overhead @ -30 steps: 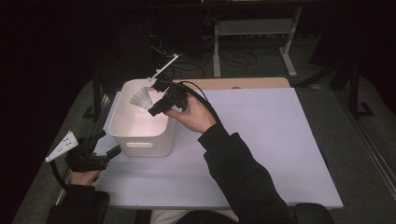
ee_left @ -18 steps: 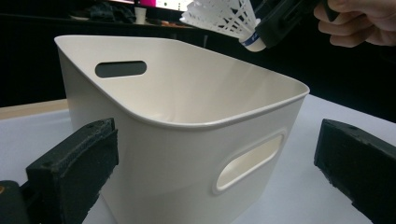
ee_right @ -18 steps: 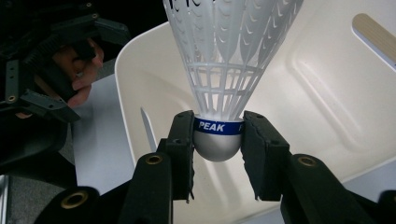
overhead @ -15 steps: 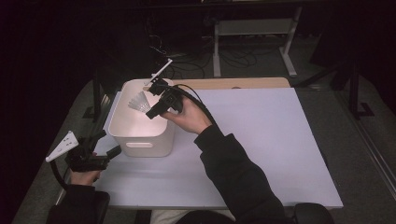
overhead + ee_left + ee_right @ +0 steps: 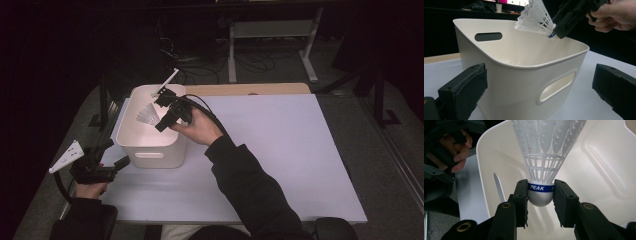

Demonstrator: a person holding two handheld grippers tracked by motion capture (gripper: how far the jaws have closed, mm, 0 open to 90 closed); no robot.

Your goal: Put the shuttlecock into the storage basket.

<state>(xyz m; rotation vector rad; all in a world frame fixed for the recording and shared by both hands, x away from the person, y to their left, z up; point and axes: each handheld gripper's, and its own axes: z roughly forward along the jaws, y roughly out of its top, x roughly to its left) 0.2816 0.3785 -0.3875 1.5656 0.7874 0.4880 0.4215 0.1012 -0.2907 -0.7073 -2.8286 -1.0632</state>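
Note:
A white plastic shuttlecock [image 5: 546, 152] with a blue band and a silver-grey cap is clamped by its cap in my right gripper [image 5: 540, 195], which is shut on it. The gripper [image 5: 161, 122] holds the shuttlecock [image 5: 148, 116] over the inside of a white bin [image 5: 150, 152] with handle slots, skirt pointing away from the hand. In the left gripper view the shuttlecock [image 5: 536, 18] hangs above the bin's [image 5: 524, 82] far rim. My left gripper [image 5: 107, 157] stands open on the table just left of the bin's near corner, nothing between its jaws.
The bin stands at the left of a pale mat [image 5: 280, 150] that covers most of the table. A strip of wooden tabletop [image 5: 250, 89] shows behind it. Table legs and cables [image 5: 260, 55] lie on the dark floor beyond.
My right gripper has carried the shuttlecock a little lower and leftward over the bin. The left gripper has stayed put.

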